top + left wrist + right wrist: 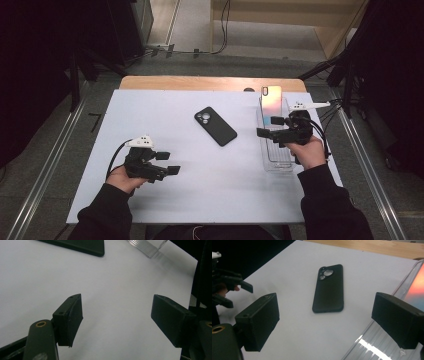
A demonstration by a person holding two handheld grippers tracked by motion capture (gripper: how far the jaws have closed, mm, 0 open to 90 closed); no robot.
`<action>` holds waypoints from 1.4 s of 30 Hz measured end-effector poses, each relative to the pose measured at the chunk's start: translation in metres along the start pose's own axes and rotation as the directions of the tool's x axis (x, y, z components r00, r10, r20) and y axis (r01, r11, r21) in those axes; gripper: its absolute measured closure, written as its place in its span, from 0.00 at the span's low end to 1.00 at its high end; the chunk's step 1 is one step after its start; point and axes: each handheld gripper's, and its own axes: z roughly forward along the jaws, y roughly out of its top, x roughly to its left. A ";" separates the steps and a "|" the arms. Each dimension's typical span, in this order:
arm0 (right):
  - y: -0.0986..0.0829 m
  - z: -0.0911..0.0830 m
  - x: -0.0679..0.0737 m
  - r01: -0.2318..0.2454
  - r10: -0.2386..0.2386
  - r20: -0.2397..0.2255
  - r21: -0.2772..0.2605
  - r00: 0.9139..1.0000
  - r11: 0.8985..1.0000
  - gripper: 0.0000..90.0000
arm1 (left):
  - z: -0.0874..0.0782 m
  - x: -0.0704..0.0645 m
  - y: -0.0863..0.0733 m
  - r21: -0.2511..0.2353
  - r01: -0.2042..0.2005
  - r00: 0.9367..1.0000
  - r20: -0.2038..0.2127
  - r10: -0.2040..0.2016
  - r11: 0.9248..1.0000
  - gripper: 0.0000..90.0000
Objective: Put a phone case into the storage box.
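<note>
A black phone case (215,126) lies face down in the middle of the white mat (200,190), camera cutout toward the far left. A phone with a shiny pink-orange back (271,101) stands upright at the far end of a clear plastic tray (278,159) on the right. My right gripper (270,127) is open over the tray's left wall, just in front of the phone. In the right gripper view its gripper (325,312) is open toward the case (329,288). My left gripper (168,163) hovers open and holds nothing at the near left. Its own view shows the gripper (117,307) above bare mat.
The mat covers a wooden table (210,83) whose far edge shows beyond it. Metal rails (55,155) run along both sides on the floor, and dark stands and cables (340,65) crowd the back right. The case corner (75,246) and the tray corner (147,247) sit far from the left jaws.
</note>
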 end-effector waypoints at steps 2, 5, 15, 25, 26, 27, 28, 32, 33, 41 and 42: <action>-0.003 0.000 0.004 0.012 -0.012 -0.011 0.004 1.000 1.000 0.07 | -0.001 0.001 0.000 0.001 0.002 1.000 0.001 -0.002 1.000 0.29; -0.007 0.000 0.009 0.020 -0.019 -0.034 0.011 0.999 1.000 0.07 | -0.002 0.001 0.000 -0.002 0.005 1.000 0.007 -0.005 1.000 0.29; -0.023 0.009 0.025 0.049 -0.044 -0.076 0.061 0.996 0.997 0.07 | -0.006 0.002 0.001 -0.012 0.014 1.000 0.014 -0.014 1.000 0.29; -0.035 0.017 0.042 0.053 -0.042 -0.106 0.101 0.993 0.993 0.07 | -0.008 0.003 0.001 -0.018 0.022 1.000 0.014 -0.022 1.000 0.29; -0.035 0.018 0.043 0.051 -0.041 -0.103 0.102 0.994 0.993 0.07 | -0.008 0.002 0.001 -0.018 0.022 1.000 0.015 -0.022 1.000 0.29; -0.036 0.019 0.044 0.052 -0.042 -0.098 0.103 0.994 0.993 0.07 | -0.008 0.002 0.001 -0.016 0.020 1.000 0.013 -0.020 1.000 0.29; -0.035 0.020 0.045 0.048 -0.040 -0.083 0.102 0.996 0.994 0.07 | -0.008 0.002 0.001 -0.016 0.018 1.000 0.013 -0.018 1.000 0.29; -0.033 0.026 0.048 0.042 -0.036 -0.064 0.101 0.997 0.994 0.07 | -0.008 0.002 0.001 -0.015 0.019 1.000 0.011 -0.019 1.000 0.29; -0.031 0.028 0.049 0.043 -0.038 -0.054 0.105 0.998 0.994 0.07 | -0.008 0.002 0.001 -0.015 0.021 1.000 0.011 -0.021 1.000 0.29; -0.021 0.042 0.051 0.049 -0.046 -0.024 0.102 0.999 0.994 0.07 | -0.010 0.003 0.000 -0.022 0.027 1.000 0.013 -0.027 0.999 0.29; -0.020 0.043 0.051 0.052 -0.050 -0.023 0.096 0.998 0.994 0.07 | -0.010 0.003 0.000 -0.021 0.028 1.000 0.013 -0.028 0.999 0.29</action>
